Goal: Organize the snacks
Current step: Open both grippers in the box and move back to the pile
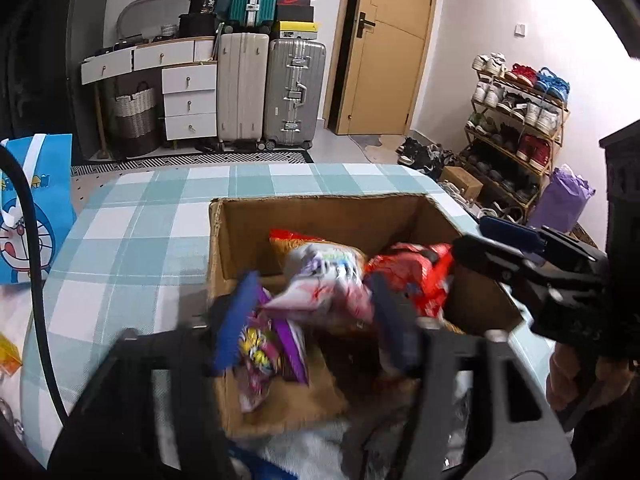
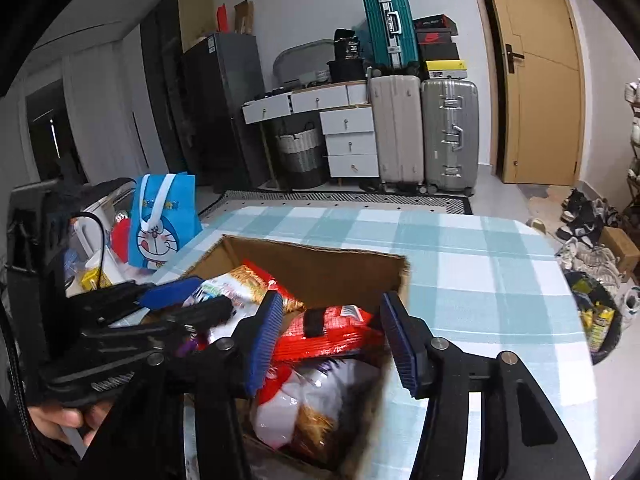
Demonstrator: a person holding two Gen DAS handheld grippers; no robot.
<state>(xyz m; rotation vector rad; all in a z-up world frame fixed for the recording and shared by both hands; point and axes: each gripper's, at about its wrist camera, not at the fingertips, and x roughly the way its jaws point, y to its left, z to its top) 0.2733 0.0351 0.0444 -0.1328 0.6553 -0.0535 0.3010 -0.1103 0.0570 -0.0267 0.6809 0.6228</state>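
**A:** You are hovering both grippers over the cardboard box (image 2: 320,264), which is sitting on the checked tablecloth (image 2: 480,264). Which snack are you lining up?

**B:** I am judging it to be the red packet (image 2: 336,332). In the right wrist view it is lying between and just beyond the blue pads (image 2: 266,344) of your right gripper (image 2: 332,340), towards twelve o'clock, with its long axis running nine to three, across the gap.

**A:** And how are those fingers standing?

**B:** They are standing spread wide apart and gripping nothing. The packet looks about as long as the gap is wide, so you are needing either to turn the wrist or to take it by one end.

**A:** What is your left gripper (image 1: 312,320) doing?

**B:** It is blurred in its own view. Its pads are standing apart over the pink-and-white packet (image 1: 328,284) and the purple packet (image 1: 264,344); I cannot tell whether anything is touching them. The right one is reading as the nearer to the red packet, which is lying at two o'clock from the left fingers.

**A:** Where are the edges?

**B:** The box's right wall is rising just beside your right-hand pad, at about three o'clock, so room there is tight. The far wall is standing at twelve, clear of the packet. Open tablecloth is stretching away at one to three o'clock, and the blue cartoon bag (image 2: 164,220) is standing off at ten, well apart.
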